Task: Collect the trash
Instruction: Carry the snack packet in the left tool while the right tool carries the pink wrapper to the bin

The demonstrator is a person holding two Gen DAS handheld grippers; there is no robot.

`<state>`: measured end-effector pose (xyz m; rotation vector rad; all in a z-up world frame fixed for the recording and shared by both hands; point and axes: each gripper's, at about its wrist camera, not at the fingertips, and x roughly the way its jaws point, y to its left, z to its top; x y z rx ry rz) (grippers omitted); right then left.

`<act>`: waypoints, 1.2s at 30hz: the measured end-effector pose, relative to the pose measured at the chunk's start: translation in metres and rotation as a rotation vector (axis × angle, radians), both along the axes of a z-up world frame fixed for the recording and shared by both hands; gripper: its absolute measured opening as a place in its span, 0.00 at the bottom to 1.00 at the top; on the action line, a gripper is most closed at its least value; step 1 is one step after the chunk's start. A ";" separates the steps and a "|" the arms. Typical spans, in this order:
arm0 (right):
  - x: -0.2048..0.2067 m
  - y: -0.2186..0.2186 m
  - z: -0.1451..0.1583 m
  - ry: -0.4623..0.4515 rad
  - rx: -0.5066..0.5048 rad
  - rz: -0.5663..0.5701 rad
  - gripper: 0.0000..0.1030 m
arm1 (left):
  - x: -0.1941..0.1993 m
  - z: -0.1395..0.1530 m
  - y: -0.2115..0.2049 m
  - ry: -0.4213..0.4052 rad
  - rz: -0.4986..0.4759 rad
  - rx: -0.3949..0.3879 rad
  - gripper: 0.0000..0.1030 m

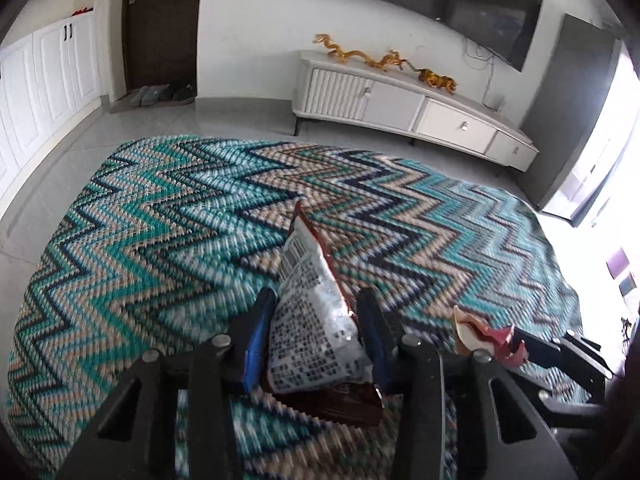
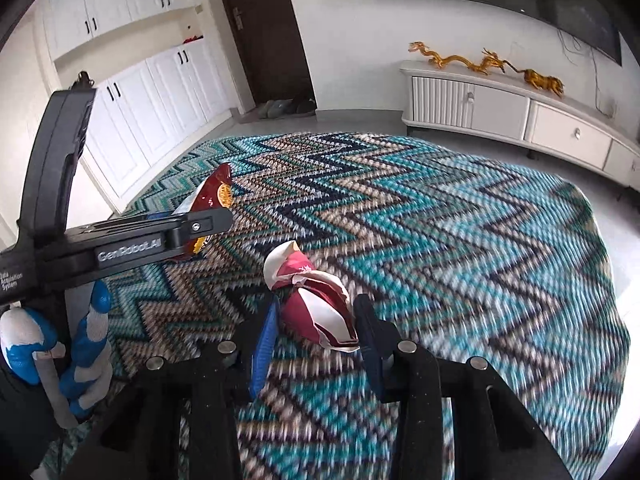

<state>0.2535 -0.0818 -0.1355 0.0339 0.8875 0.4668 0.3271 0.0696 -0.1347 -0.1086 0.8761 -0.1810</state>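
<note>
My left gripper (image 1: pixel 318 300) is shut on a brown and white snack bag (image 1: pixel 316 320) and holds it upright above the rug. The bag also shows in the right wrist view (image 2: pixel 214 196) behind the left gripper (image 2: pixel 200 226). My right gripper (image 2: pixel 316 312) is shut on a crumpled red and white wrapper (image 2: pixel 316 300), also above the rug. That wrapper shows in the left wrist view (image 1: pixel 486 338) at the right, with the right gripper (image 1: pixel 536 346) on it.
A teal, beige and navy zigzag rug (image 1: pixel 180 220) covers the floor below both grippers. A white TV cabinet (image 1: pixel 400 108) with golden dragon figures (image 1: pixel 360 56) stands at the far wall. White cupboards (image 2: pixel 160 88), a dark door (image 2: pixel 264 32) and slippers (image 2: pixel 284 108) lie at the far left.
</note>
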 end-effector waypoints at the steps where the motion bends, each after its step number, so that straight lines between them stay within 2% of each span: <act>1: -0.005 -0.002 0.002 0.000 0.001 -0.003 0.35 | -0.006 0.003 -0.001 -0.006 -0.004 -0.002 0.38; 7: -0.048 -0.016 0.027 -0.033 0.038 -0.007 0.35 | -0.052 0.029 -0.006 -0.045 -0.048 -0.031 0.35; 14: -0.115 -0.046 0.064 -0.083 0.124 -0.072 0.35 | -0.111 0.065 -0.021 -0.112 -0.122 -0.047 0.35; 18: -0.157 -0.059 0.080 -0.109 0.133 -0.097 0.35 | -0.148 0.084 -0.034 -0.155 -0.162 -0.061 0.35; 26: -0.225 -0.091 0.106 -0.166 0.144 -0.177 0.35 | -0.217 0.114 -0.075 -0.264 -0.244 -0.013 0.35; 31: -0.254 -0.112 0.115 -0.190 0.138 -0.236 0.35 | -0.244 0.127 -0.098 -0.315 -0.284 0.022 0.35; 36: -0.270 -0.136 0.111 -0.192 0.137 -0.300 0.35 | -0.262 0.137 -0.120 -0.351 -0.325 0.054 0.35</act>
